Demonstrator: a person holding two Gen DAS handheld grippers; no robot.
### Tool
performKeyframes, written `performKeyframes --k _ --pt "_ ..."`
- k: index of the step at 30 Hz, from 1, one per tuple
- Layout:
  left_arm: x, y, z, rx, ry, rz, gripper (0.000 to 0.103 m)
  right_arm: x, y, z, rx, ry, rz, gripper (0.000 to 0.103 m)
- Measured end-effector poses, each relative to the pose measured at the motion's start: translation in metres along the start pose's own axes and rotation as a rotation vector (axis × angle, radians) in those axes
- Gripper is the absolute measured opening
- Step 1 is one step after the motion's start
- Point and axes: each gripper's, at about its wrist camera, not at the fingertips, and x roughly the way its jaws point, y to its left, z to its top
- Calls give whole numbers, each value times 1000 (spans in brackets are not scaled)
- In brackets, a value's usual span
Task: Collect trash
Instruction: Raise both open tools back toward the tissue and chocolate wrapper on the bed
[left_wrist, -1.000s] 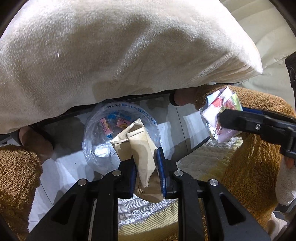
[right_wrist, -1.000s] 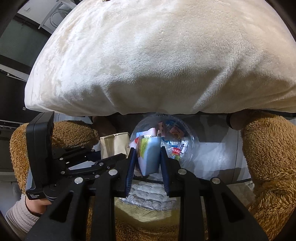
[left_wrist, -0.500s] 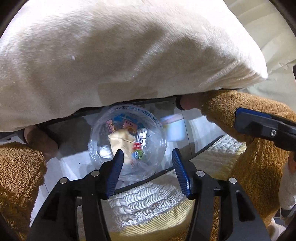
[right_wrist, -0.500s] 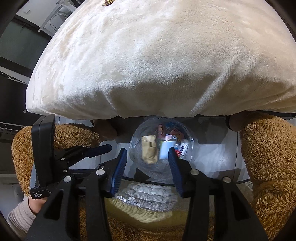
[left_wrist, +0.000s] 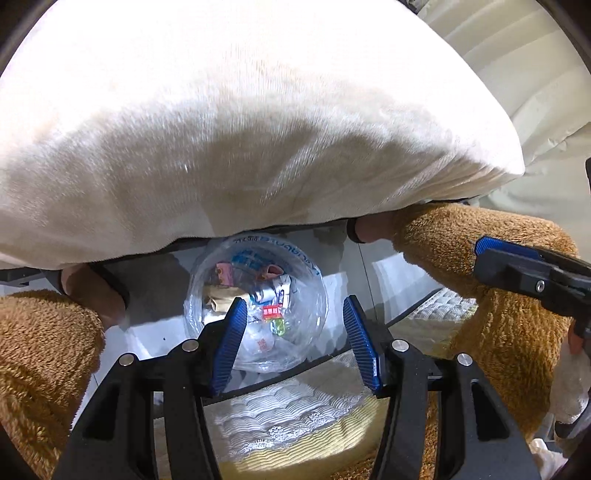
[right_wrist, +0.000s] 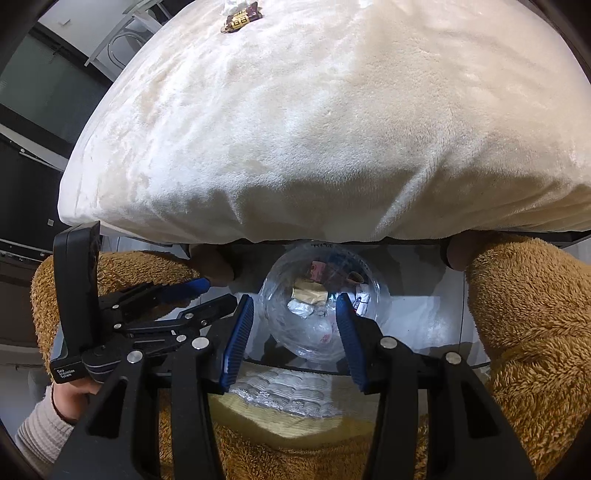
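Both jaws part-open, empty | wrapper (right_wrist: 240, 19) on cushion (right_wrist: 332, 129), 12 o'clock, beyond my right gripper (right_wrist: 293, 338) | left gripper (left_wrist: 293, 341) over bin (left_wrist: 258, 306)

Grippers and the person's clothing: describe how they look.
Both the left gripper and the right gripper are black, angular linkages with silver rivets and blue ribbed pads. The left one's body bears a small white label. The hand holding it wears a ribbed, light knit sleeve.
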Motion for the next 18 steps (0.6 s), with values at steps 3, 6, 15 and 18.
performKeyframes --k 3,6,15,18 --pt "-13 -4 0 12 -31 4 53 -11 6 -5 -10 -23 -3 47" --pt "-29 -6 1 20 -69 10 53 -23 10 -8 -18 -49 -6 47" --pt "-81 -14 5 48 -196 27 53 -59 28 -15 -59 -141 -10 47" --pt "-97 -17 8 56 -238 31 53 -69 33 -14 -77 -166 -16 47"
